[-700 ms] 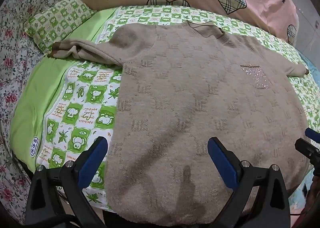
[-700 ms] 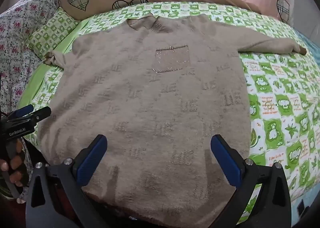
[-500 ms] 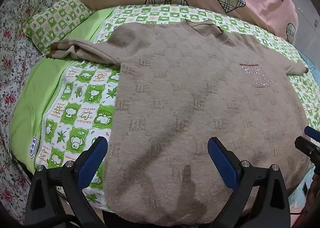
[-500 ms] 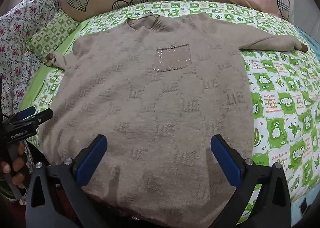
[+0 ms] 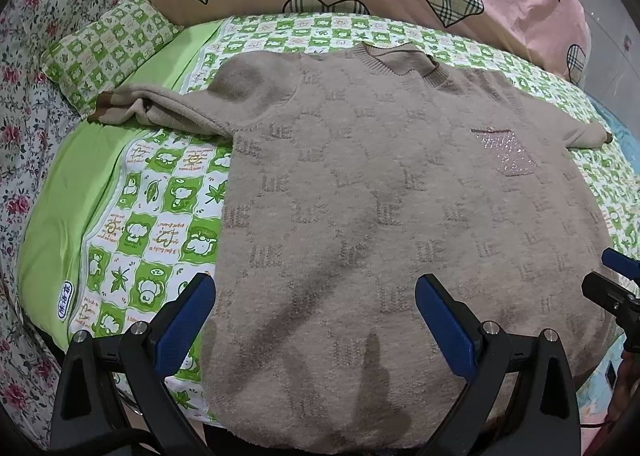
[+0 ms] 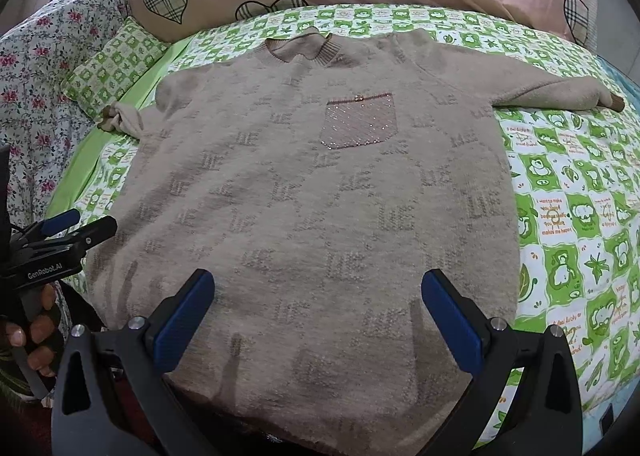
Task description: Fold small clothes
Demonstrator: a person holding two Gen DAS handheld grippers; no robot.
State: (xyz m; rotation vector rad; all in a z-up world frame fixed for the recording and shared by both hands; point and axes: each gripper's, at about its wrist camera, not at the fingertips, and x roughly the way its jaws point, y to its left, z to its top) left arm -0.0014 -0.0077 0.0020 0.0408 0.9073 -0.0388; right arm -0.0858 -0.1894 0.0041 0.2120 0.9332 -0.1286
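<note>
Left claw (image 5: pixel 314 320) has its blue-padded fingers spread apart, holding nothing, above the hem of the beige knit sweater with a sparkly chest pocket (image 5: pixel 400 216). The sweater lies flat, face up, on the bed's green-and-white checked cartoon sheet (image 5: pixel 152 224), sleeves out to both sides. Right claw (image 6: pixel 318 316) likewise stands apart and unloaded over the hem near the sweater's right side.
</note>
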